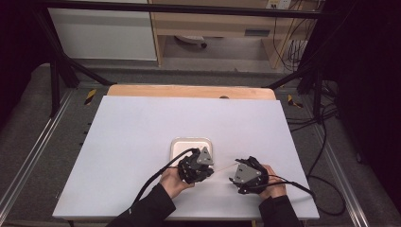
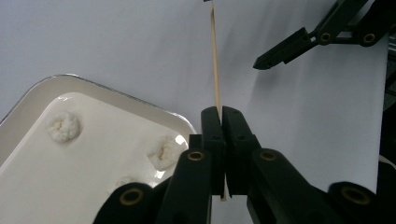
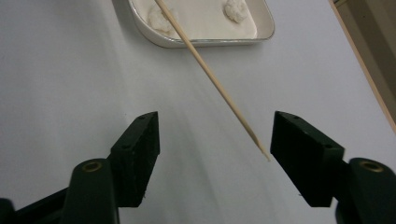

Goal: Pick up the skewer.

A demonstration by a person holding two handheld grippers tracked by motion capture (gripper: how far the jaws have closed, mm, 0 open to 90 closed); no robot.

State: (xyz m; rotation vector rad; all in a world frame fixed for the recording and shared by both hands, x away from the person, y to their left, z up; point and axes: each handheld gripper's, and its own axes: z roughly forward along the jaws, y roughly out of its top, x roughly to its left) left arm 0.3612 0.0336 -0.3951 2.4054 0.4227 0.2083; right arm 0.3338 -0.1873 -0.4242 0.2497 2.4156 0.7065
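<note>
The left tongs (image 2: 222, 116) are pinching a wooden skewer (image 2: 215, 60) beside the tray (image 2: 28, 95); the right tongs (image 3: 215, 149), standing wide, are waiting at its tip, probably to take it next.

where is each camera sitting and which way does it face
high view: above the person's side, looking forward and down on the table; both forearms, left gripper, right gripper.
left gripper view: along its shut jaws clamping the skewer.
right gripper view: along its open jaws toward the tray.
shared: skewer, tray.
</note>
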